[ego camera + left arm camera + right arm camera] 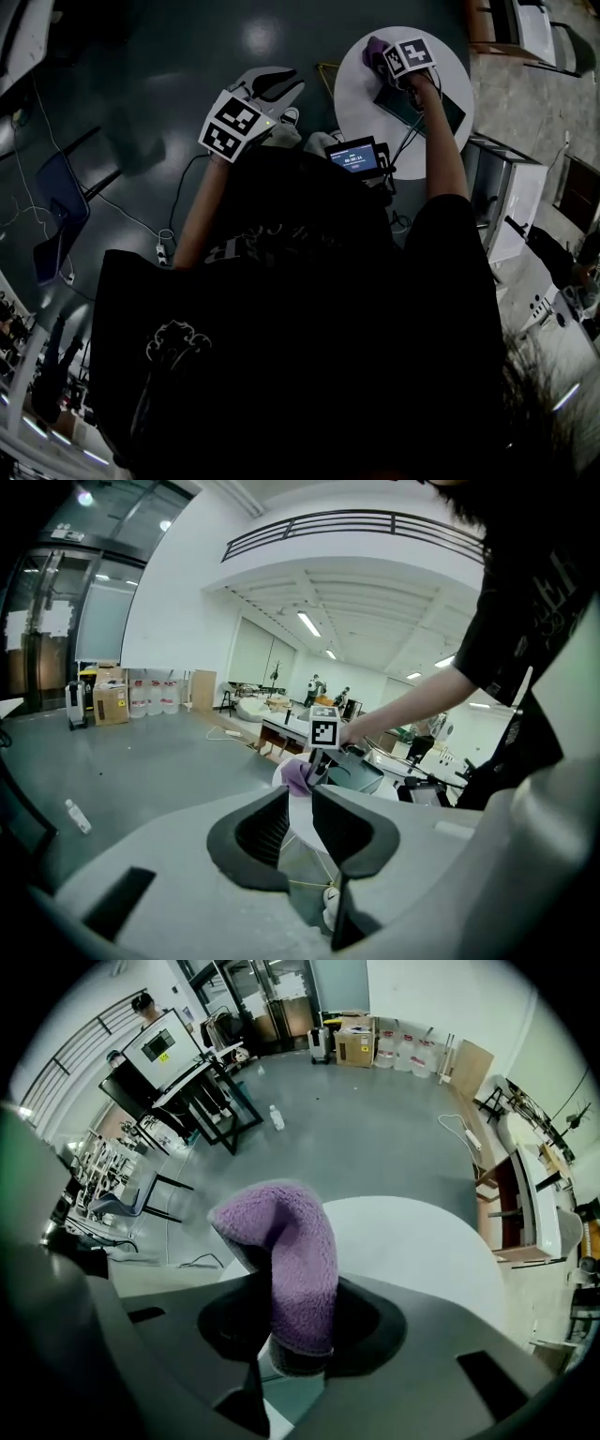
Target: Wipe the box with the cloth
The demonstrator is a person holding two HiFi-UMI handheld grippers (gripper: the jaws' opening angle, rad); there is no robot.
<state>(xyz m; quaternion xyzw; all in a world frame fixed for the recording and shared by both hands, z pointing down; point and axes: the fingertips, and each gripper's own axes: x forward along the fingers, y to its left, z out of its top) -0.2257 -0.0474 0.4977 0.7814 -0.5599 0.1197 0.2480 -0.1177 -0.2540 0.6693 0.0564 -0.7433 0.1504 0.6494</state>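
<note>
**Head view: cloth at the tabletop, beside the box**

The right gripper [384, 64] has its jaws clamped on a fuzzy purple cloth [373, 49], held over the round white tabletop [361, 108]. A flat dark rectangular box [442, 112] lies there, just beside the cloth; whether they touch is unclear. The left gripper [278, 86] hangs over the grey floor [187, 56], off the tabletop. Its jaws are a narrow gap apart with nothing between them.

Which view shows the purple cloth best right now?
Right gripper view: the cloth fills the centre, pinched in the right gripper. Head view shows only a purple scrap; left gripper view shows it small and far.
</note>
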